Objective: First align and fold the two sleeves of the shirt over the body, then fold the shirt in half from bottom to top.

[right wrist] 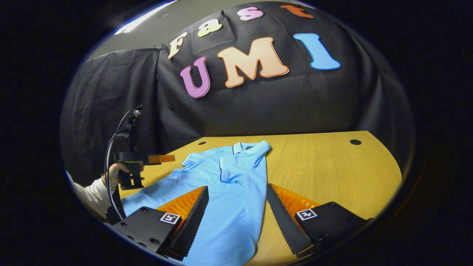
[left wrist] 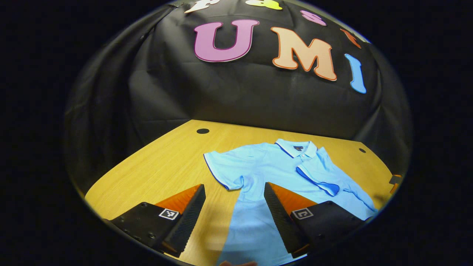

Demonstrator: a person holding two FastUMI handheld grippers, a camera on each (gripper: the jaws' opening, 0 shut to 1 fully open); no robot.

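A light blue polo shirt [left wrist: 266, 173] lies flat on the wooden table [left wrist: 166, 166], collar toward the wall. One sleeve [left wrist: 221, 171] is spread out to the side. The other sleeve [left wrist: 319, 181] is folded across the chest. My left gripper [left wrist: 234, 214] hovers open over the shirt's side edge below the spread sleeve, with nothing between its fingers. In the right gripper view the shirt [right wrist: 236, 199] runs between the open fingers of my right gripper [right wrist: 236, 218], the folded sleeve [right wrist: 230, 171] ahead. A hand holds the left gripper [right wrist: 162, 159] by the far sleeve [right wrist: 192, 159].
The table has round cable holes near its back edge [left wrist: 202, 130] [right wrist: 355, 142]. Bare wood [right wrist: 332, 170] stretches to the right of the shirt in the right gripper view. A white sleeve and hand [right wrist: 107, 177] reach in from the left. Black cloth walls close the back.
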